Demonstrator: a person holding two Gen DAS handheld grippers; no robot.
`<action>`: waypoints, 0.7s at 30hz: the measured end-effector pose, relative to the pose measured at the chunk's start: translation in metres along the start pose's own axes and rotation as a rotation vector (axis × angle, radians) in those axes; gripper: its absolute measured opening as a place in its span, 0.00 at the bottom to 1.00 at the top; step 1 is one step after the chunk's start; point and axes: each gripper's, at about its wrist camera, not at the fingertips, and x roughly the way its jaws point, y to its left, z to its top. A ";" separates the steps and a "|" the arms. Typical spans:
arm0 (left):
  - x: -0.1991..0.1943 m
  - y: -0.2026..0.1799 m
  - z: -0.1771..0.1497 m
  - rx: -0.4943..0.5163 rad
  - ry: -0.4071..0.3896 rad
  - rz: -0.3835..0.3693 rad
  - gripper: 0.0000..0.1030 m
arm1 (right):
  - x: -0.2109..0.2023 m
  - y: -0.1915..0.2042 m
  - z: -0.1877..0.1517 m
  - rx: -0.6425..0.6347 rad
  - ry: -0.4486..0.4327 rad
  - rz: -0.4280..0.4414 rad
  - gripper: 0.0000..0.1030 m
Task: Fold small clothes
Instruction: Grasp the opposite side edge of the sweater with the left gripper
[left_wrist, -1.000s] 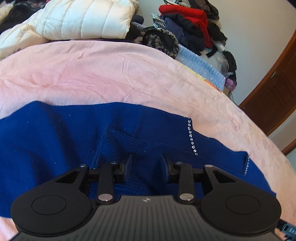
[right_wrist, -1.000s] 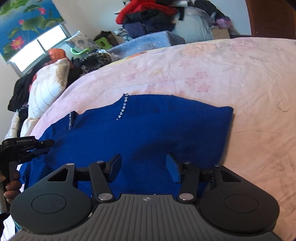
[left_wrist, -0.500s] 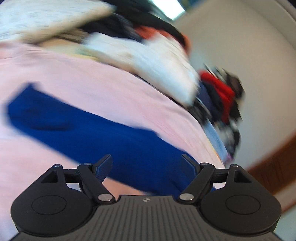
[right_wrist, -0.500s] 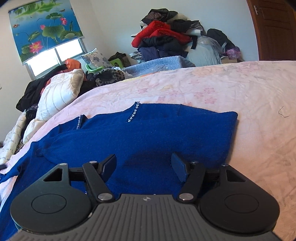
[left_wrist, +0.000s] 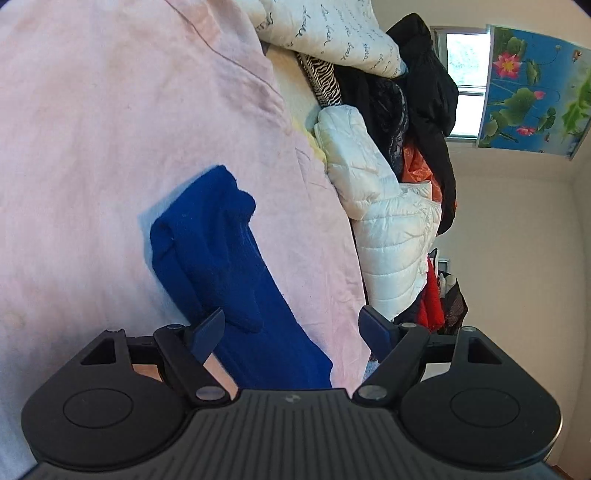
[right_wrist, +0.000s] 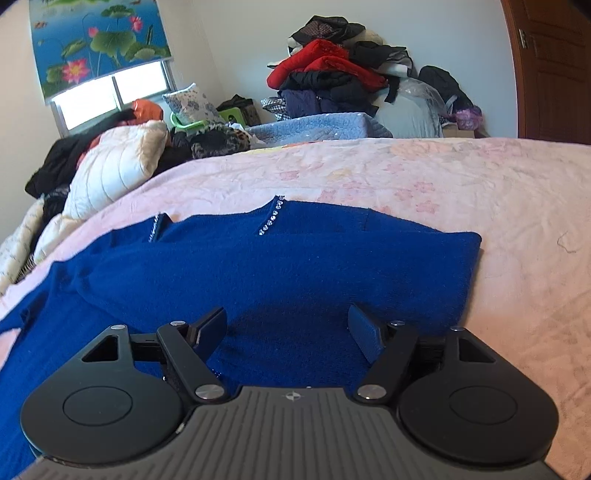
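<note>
Sleeve end released; both claws freed over the blue sweater.
Left claw (left_wrist: 291, 325) had just opened wide and swung from the body to the sleeve (left_wrist: 218, 266), which ran toward 11 o'clock on the pink bed (left_wrist: 110, 129), nothing between its jaws. Right claw (right_wrist: 288, 326), jaws just opening, hovered empty over the blue sweater (right_wrist: 295, 266). Sleeve fold probably next.
</note>
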 end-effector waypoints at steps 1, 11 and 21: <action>0.004 0.001 0.001 0.001 0.001 0.004 0.77 | 0.001 0.002 0.000 -0.013 0.003 -0.009 0.72; 0.010 0.008 0.005 -0.065 0.059 0.025 0.77 | 0.001 0.004 -0.001 -0.010 0.000 -0.012 0.72; 0.031 0.014 0.019 -0.167 0.017 0.136 0.77 | 0.000 -0.001 -0.001 0.015 -0.007 0.007 0.73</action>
